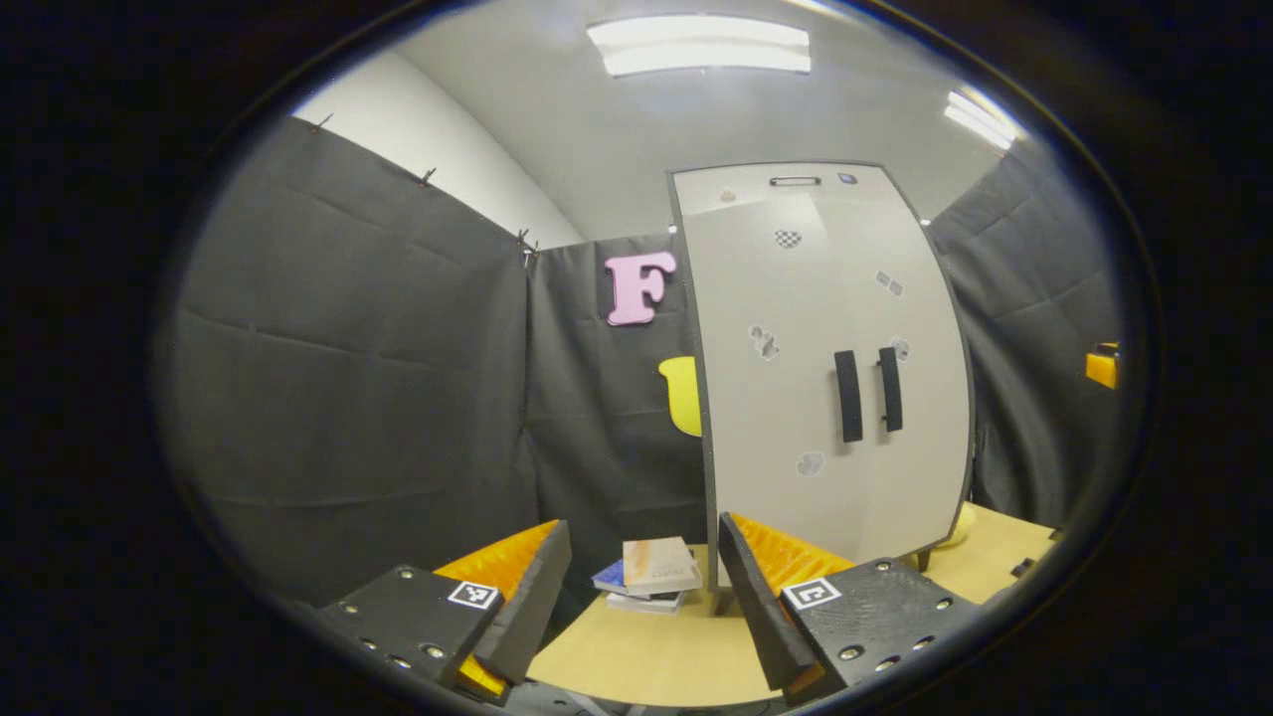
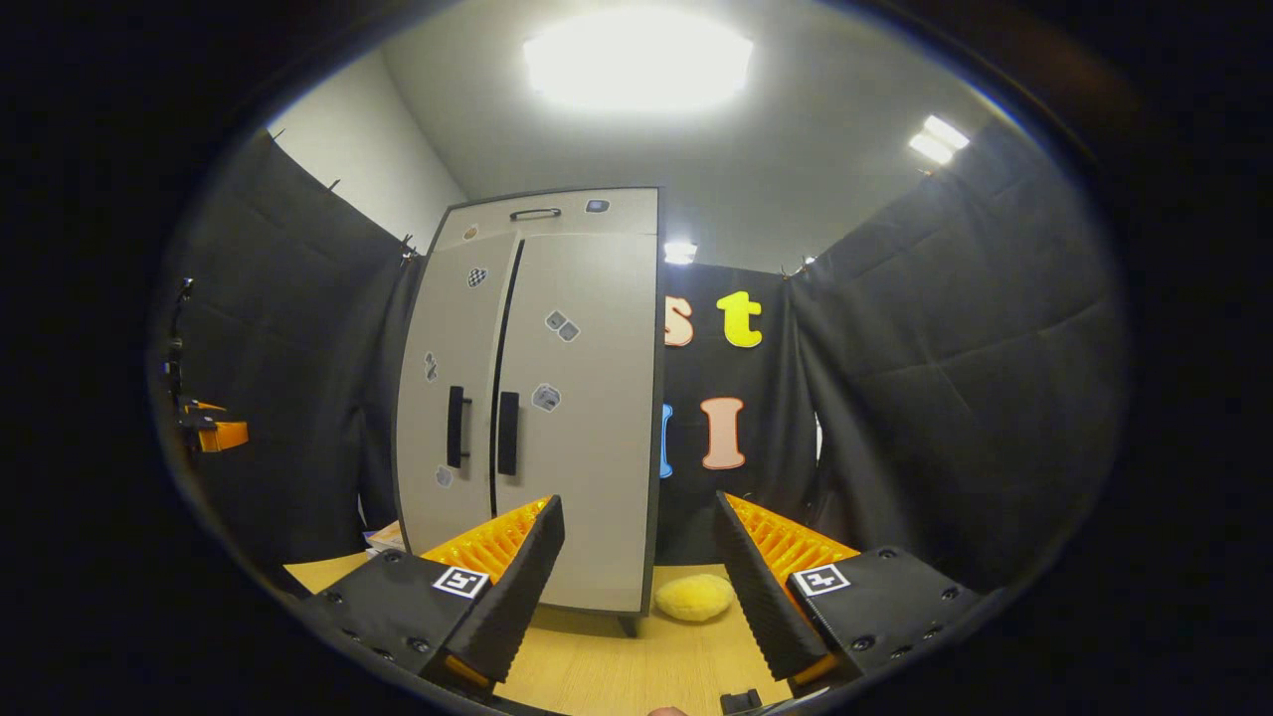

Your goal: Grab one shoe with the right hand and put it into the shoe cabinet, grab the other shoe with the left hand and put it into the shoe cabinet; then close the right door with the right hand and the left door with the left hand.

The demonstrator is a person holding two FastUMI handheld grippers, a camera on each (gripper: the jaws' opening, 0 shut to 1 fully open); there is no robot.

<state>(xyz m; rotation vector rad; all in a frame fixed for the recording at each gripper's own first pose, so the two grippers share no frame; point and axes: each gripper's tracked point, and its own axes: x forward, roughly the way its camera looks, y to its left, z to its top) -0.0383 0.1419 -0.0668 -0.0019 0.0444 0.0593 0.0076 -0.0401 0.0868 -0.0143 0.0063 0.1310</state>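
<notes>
Your left tool (image 1: 636, 587) and right tool (image 2: 636, 577) both stand released and empty, facing the shoe cabinet (image 2: 557, 398), its doors apparently shut.

Illumination comes from ceiling light panels (image 1: 699, 45) overhead — evenly bright in the left gripper view, while in the right gripper view one panel (image 2: 637, 60) blooms into white glare with its outline lost. Fisheye distortion bows the shoe cabinet (image 1: 825, 368) edges, and both pictures stay sharp centrally — darkening toward the rim.
</notes>
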